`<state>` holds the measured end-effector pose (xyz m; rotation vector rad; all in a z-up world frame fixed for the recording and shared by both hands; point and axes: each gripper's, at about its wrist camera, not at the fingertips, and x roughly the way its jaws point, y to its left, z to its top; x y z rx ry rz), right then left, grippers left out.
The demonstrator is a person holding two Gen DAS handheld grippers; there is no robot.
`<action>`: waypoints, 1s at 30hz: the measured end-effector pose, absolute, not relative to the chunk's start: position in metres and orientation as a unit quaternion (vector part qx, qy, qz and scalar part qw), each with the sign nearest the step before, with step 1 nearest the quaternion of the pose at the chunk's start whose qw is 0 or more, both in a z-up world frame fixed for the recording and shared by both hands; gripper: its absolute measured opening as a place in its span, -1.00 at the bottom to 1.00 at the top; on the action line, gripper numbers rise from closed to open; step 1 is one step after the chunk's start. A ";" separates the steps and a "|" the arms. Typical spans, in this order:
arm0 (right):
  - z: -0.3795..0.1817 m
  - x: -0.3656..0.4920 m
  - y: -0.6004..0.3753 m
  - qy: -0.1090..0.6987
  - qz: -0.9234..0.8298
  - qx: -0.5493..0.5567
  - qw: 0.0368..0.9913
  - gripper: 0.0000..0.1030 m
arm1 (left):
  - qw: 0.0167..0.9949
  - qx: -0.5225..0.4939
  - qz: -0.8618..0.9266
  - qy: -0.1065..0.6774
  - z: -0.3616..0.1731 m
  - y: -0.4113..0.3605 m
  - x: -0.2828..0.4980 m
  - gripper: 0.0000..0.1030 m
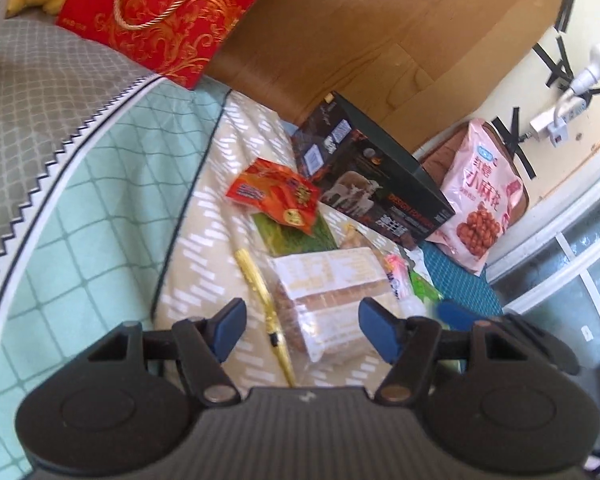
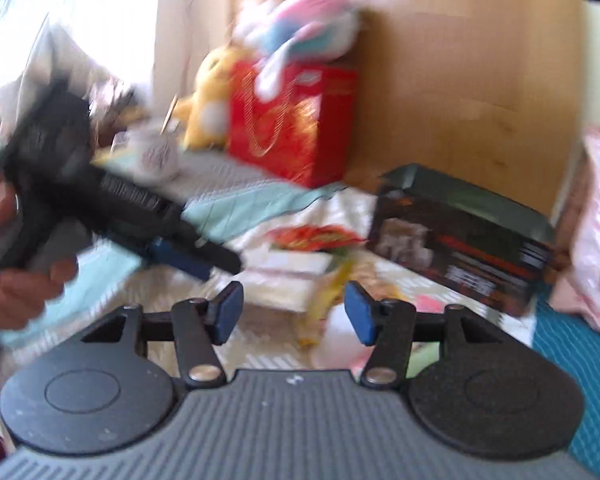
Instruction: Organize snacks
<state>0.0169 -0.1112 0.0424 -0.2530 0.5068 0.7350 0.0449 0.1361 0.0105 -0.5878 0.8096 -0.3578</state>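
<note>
Left gripper [image 1: 302, 330]: fingers spread wide, nothing between the pads.
Clear cracker pack [image 1: 332, 300]: lower centre, lying on the bed [image 1: 204, 248] beyond the fingers.
Gold pen [image 1: 266, 312]: just left of that pack.
Red snack packet [image 1: 276, 196]: centre frame, overlapping a green packet [image 1: 300, 236].
Dark box [image 1: 372, 176]: right of centre.
Pink bag [image 1: 480, 196]: right, propped against the wall.
Red gift bag [image 1: 160, 16]: upper left.
</note>
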 end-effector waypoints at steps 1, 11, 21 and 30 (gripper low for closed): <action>0.037 0.019 -0.102 0.251 0.356 -0.140 0.889 0.14 | 0.862 -0.278 -0.174 0.387 0.011 0.135 0.045 0.18; 0.016 0.010 -0.105 0.307 0.387 -0.118 0.861 -0.69 | 0.857 -0.257 -0.198 0.400 0.009 0.127 0.027 0.16; 0.065 -0.021 -0.160 0.317 0.478 0.035 0.819 -0.79 | 0.798 -0.297 -0.312 0.422 0.038 0.132 -0.008 0.70; 0.046 0.053 -0.159 0.269 0.316 0.158 0.896 -0.72 | 0.829 -0.343 -0.226 0.379 0.053 0.151 0.031 0.70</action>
